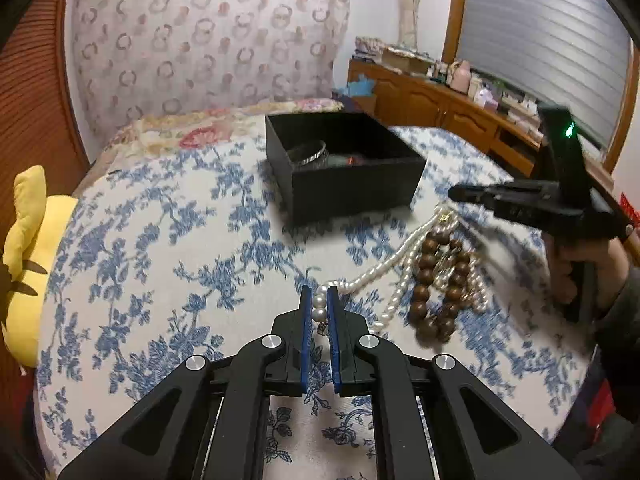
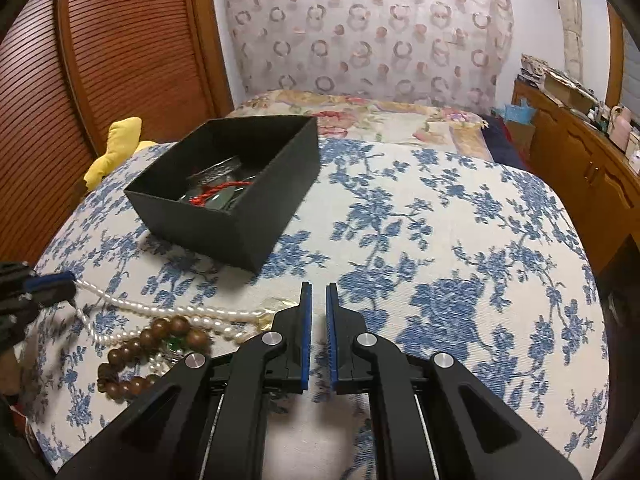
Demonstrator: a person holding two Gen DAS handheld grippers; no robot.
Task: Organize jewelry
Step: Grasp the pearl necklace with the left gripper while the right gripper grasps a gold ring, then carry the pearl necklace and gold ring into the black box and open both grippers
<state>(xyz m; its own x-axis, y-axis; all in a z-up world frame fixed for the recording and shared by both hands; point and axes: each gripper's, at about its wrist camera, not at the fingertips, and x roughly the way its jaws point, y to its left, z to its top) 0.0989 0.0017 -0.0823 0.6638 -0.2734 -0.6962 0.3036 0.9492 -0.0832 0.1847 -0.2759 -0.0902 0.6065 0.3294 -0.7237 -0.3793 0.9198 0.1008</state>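
My left gripper [image 1: 319, 300] is shut on the end of a white pearl necklace [image 1: 384, 268] that trails right across the bedspread. A brown wooden bead bracelet [image 1: 436, 284] lies on the pearls. The open black box [image 1: 352, 184] stands beyond, with a silver bangle [image 1: 310, 152] and a red cord inside. My right gripper [image 2: 319, 300] is shut and empty, above the bedspread right of the jewelry pile; it shows in the left wrist view [image 1: 456, 193]. The right wrist view shows the pearls [image 2: 180, 312], the bracelet [image 2: 132, 360], the box [image 2: 236, 208] and the left gripper [image 2: 56, 284].
The jewelry lies on a blue-flowered bedspread [image 1: 160, 240]. A yellow plush toy [image 1: 24, 248] sits at the bed's left edge. A wooden cabinet [image 1: 448, 108] with clutter stands at the right. Floral pillows [image 2: 360, 116] lie at the bed's far end.
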